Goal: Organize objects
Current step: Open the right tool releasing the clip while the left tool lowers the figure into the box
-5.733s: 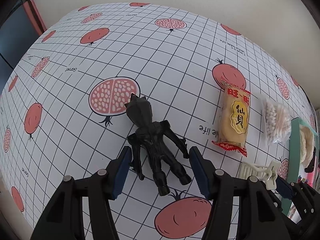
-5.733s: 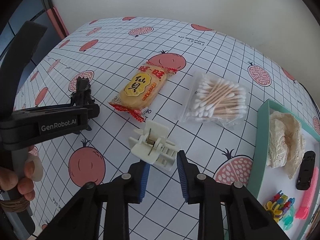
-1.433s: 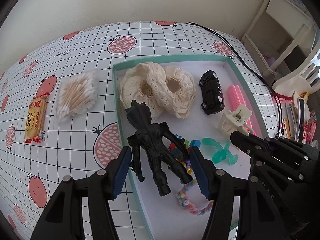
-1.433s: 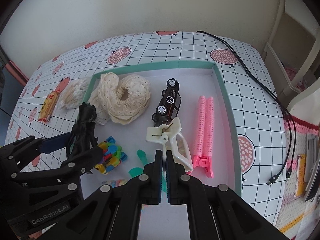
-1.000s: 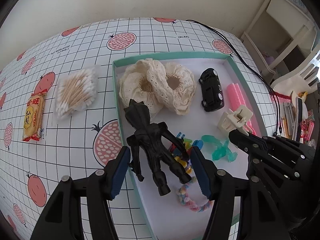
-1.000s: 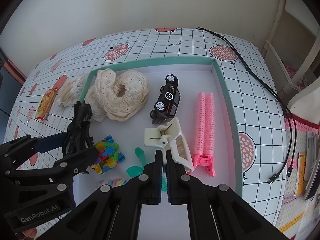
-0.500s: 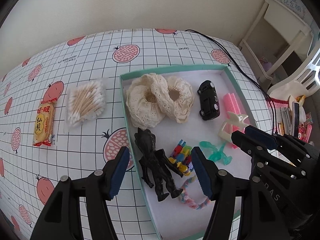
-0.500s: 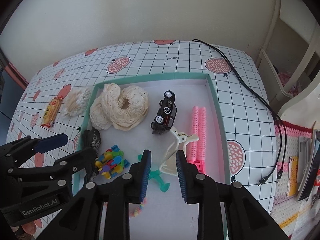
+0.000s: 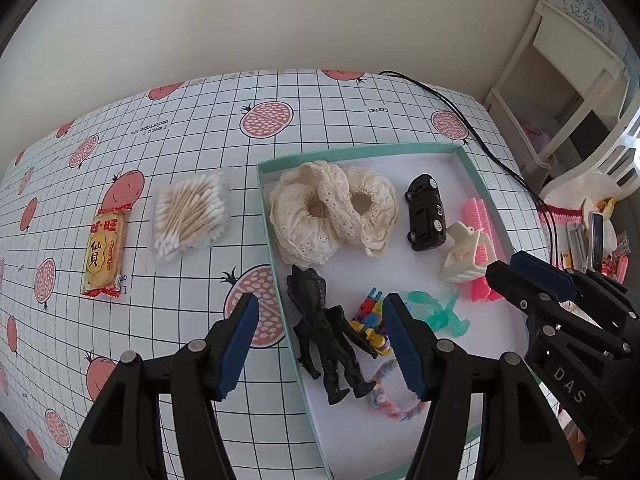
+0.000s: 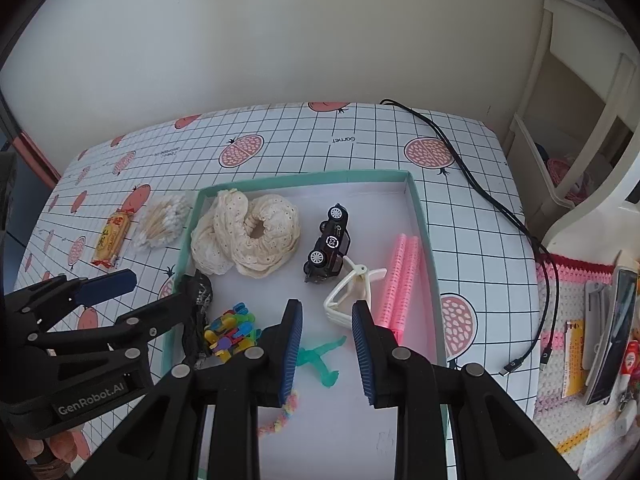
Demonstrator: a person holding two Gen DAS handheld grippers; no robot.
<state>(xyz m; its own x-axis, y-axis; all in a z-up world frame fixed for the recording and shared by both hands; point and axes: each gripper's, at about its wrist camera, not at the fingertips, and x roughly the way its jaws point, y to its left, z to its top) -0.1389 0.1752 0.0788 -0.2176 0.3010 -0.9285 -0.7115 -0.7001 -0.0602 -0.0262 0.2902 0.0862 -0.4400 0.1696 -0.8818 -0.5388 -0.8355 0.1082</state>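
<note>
The black figurine (image 9: 326, 334) is a matte, dark plastic toy with a spiky head, two arms and two legs. It lies flat on the white floor of the teal-rimmed tray (image 9: 360, 150), close against the tray's left wall. Its long axis runs from the head, toward the lace scrunchies (image 9: 332, 212), down to the feet, which point at the left wrist camera and slant a little to the right.

The left tool (image 9: 320, 344) hangs above the figurine with its blue-padded fingers spread wide and nothing between them; seen from the left wrist, the figurine's body lies in the gap, touching neither pad. One pad sits over the counter (image 9: 180, 320) just outside the tray wall, the other over the coloured clip cluster (image 9: 370, 322) beside the figurine.

The cream hair claw (image 10: 352, 294) lies on the tray floor between the black toy car (image 10: 328, 246) and the pink comb (image 10: 400, 276), touching the comb. Its teeth point toward the right wrist camera, its hinge toward the car. The right tool (image 10: 326, 344) is also parted and empty, with the claw just beyond its fingertips.

Outside the tray, on the pomegranate-print counter, lie a bag of cotton swabs (image 9: 190, 216) and a yellow snack packet (image 9: 105, 252), side by side and well apart from both tools.
</note>
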